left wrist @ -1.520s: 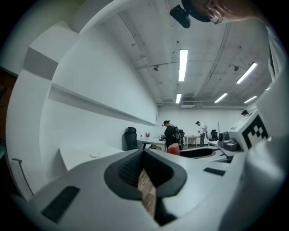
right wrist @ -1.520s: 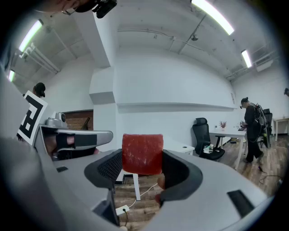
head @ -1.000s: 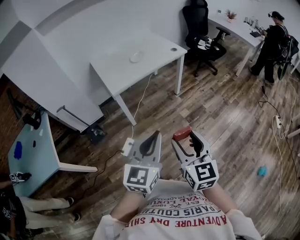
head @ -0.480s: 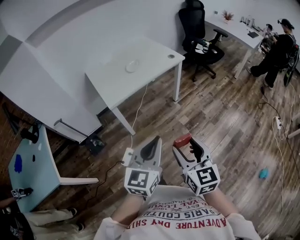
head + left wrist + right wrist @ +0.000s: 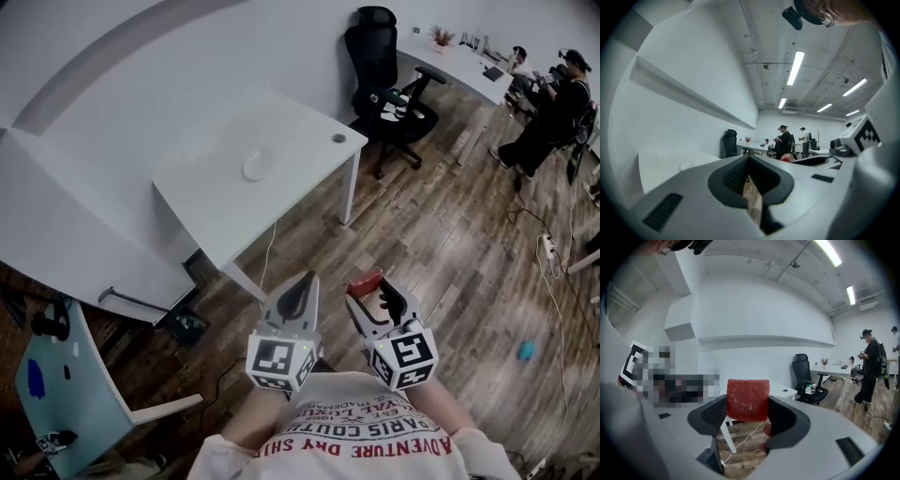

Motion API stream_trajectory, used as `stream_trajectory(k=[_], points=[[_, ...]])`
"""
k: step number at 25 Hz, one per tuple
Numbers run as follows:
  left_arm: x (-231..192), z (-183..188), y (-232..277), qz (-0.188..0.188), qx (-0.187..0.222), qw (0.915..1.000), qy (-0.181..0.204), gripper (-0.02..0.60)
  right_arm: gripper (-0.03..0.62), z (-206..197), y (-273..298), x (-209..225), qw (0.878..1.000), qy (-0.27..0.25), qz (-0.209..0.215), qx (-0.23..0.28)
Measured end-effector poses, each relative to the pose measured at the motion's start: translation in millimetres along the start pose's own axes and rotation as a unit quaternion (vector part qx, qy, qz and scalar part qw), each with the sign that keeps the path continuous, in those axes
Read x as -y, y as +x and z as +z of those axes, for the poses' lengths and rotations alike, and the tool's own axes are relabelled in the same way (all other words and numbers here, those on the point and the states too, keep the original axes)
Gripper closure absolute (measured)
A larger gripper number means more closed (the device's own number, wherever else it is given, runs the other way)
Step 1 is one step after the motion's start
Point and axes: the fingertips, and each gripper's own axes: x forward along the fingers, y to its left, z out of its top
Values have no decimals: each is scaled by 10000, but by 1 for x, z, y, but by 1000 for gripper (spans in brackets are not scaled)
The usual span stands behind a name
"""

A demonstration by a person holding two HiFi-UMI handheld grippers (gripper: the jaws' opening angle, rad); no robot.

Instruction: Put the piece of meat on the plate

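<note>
1. Head view. The person stands on the wooden floor [image 5: 441, 234] with both tools held close to the chest, well apart from the white table [image 5: 300, 117]. The plate [image 5: 257, 165] lies on that table with nothing on it. The right tongs [image 5: 371, 287] grip the piece of meat [image 5: 364, 277] at their tips. The left tongs [image 5: 304, 281] are pressed together to a point and carry nothing.

2. Left gripper view. The left tongs [image 5: 750, 159] are closed on themselves, with only a thin slit of floor showing between them. The plate [image 5: 686, 165] shows small and far off on the table.

3. Right gripper view. The meat [image 5: 748, 397] sits squarely between the two tips of the right tongs [image 5: 747, 405], pinched from both sides. Its top stands proud of them. It is a red block with a squarish face, rounded upper corners and pale frosty flecks. It keeps its shape in the grip, so I judge it firm. A table corner and leg stand behind it.

4. Progress, as I judge it: the meat is picked up and in the air, which is about half the job. What is left is to close the gap to the table, bring the meat down over the plate and let go.
</note>
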Motion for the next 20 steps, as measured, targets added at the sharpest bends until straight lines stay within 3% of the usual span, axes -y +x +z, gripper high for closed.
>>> stream_trajectory(k=[9, 20], points=[[-102, 16, 42, -46, 58, 10000, 9, 574, 315, 34, 105, -16, 9999, -11, -11, 104], [-167, -9, 79, 385, -211, 9987, -263, 574, 315, 29, 187, 1, 9994, 190, 226, -195]])
